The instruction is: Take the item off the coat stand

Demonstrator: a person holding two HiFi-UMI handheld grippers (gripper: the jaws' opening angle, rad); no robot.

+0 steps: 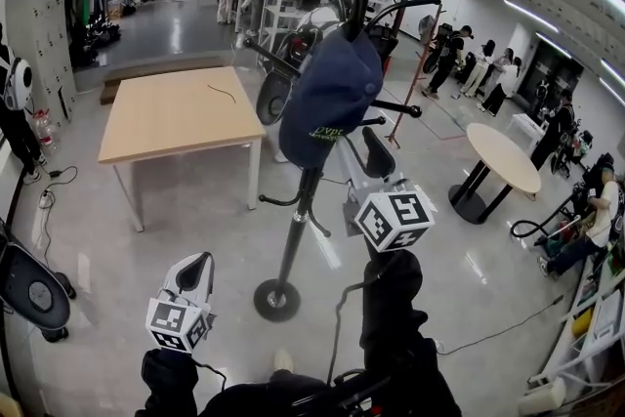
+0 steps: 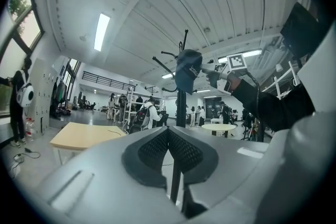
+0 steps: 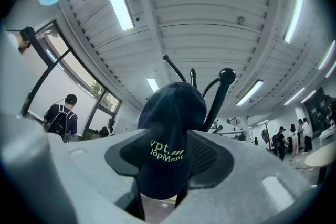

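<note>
spreading over the whole head view, the grey floor (image 1: pixel 195 210) carries everything. a wooden table (image 1: pixel 176 112) stands at ten o'clock from the middle, and a smaller round table (image 1: pixel 503 156) at three o'clock, both well apart from the black coat stand (image 1: pixel 293 239). the stand is in the middle, its round foot toward six o'clock and its hooks toward twelve. the dark blue cap (image 1: pixel 327 98) hangs on the upper hooks with its brim turned down. the right tool (image 1: pixel 374 144) is up at four o'clock from the cap, just beside it. in the right gripper view its jaws stand wide apart with the brim of the cap between them. the left tool (image 1: pixel 200 264) is low, at nine o'clock from the foot of the stand. its jaws are together with nothing between them.
</note>
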